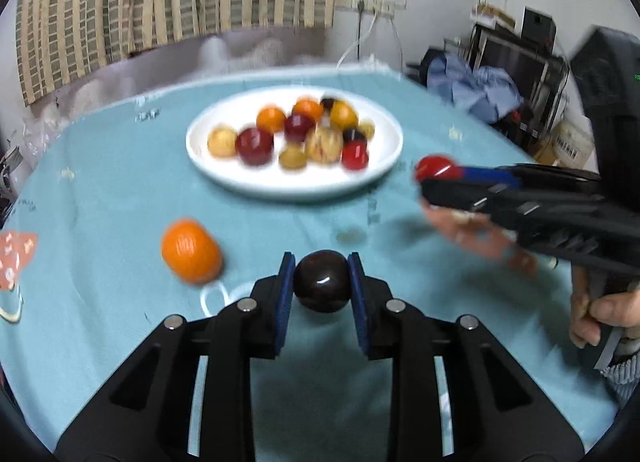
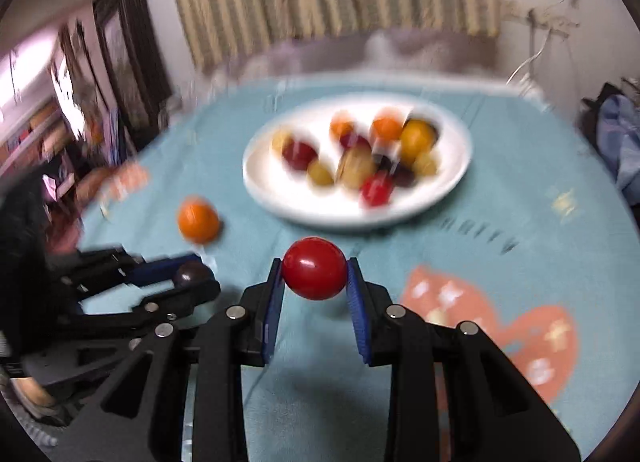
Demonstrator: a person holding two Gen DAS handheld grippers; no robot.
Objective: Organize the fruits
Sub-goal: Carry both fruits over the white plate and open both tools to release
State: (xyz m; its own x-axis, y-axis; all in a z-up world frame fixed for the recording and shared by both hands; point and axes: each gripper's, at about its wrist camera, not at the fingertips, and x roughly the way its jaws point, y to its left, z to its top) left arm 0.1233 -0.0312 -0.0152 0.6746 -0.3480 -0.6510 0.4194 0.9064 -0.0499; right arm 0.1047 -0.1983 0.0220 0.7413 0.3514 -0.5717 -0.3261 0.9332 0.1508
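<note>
Left gripper (image 1: 322, 282) pinched a dark plum (image 1: 322, 280), right gripper (image 2: 315, 276) a red fruit (image 2: 315, 273); round, slick skins could slip and roll off the surface (image 1: 120, 182).

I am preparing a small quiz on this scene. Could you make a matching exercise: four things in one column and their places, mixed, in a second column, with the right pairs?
Things:
1. dark plum
2. red fruit
3. loose orange
4. white plate

Places:
A. lying alone on the blue tablecloth
B. held in the right gripper
C. on the cloth, holding many fruits
D. held in the left gripper

Pairs: 1-D, 2-B, 3-A, 4-C
</note>
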